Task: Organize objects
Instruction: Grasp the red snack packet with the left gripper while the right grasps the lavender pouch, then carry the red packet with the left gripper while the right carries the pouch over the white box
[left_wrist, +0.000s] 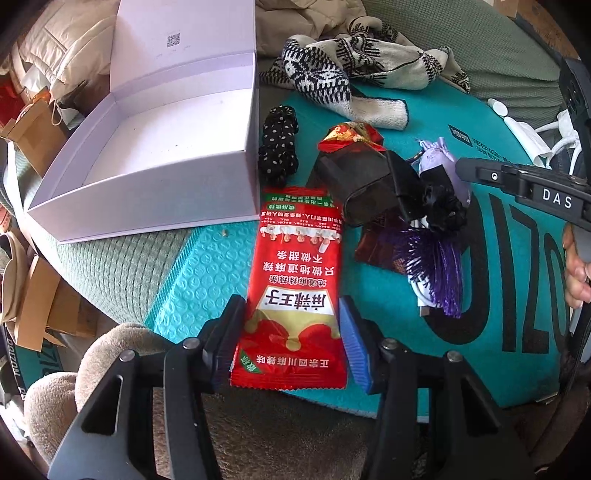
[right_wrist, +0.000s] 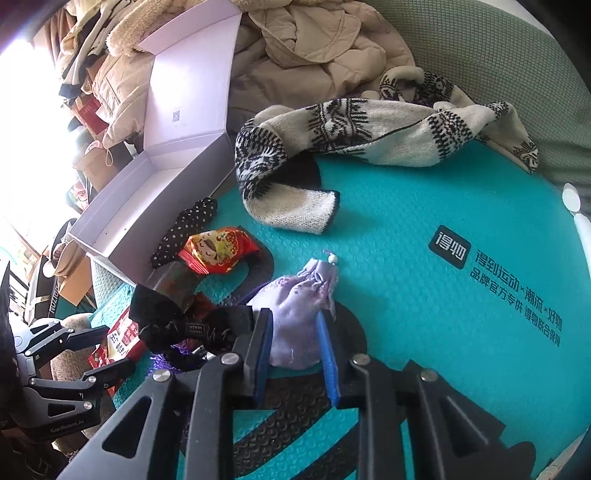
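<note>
An open white box (left_wrist: 155, 147) stands empty at the left on the bed; it also shows in the right wrist view (right_wrist: 173, 177). My left gripper (left_wrist: 291, 332) is open, its fingers on either side of a long red snack packet (left_wrist: 295, 280) lying on the teal mat. My right gripper (right_wrist: 295, 350) is open around a lilac drawstring pouch (right_wrist: 295, 314), pads close to its sides. The pouch shows in the left wrist view (left_wrist: 443, 158) beside my right gripper's finger (left_wrist: 476, 171).
A black polka-dot scrunchie (left_wrist: 277, 147), a small red candy packet (left_wrist: 351, 134), a dark wallet (left_wrist: 362, 184), a black bow and a purple tassel (left_wrist: 439, 266) lie between the box and the pouch. A knitted patterned scarf (right_wrist: 369, 136) and a beige coat (right_wrist: 314, 48) lie behind.
</note>
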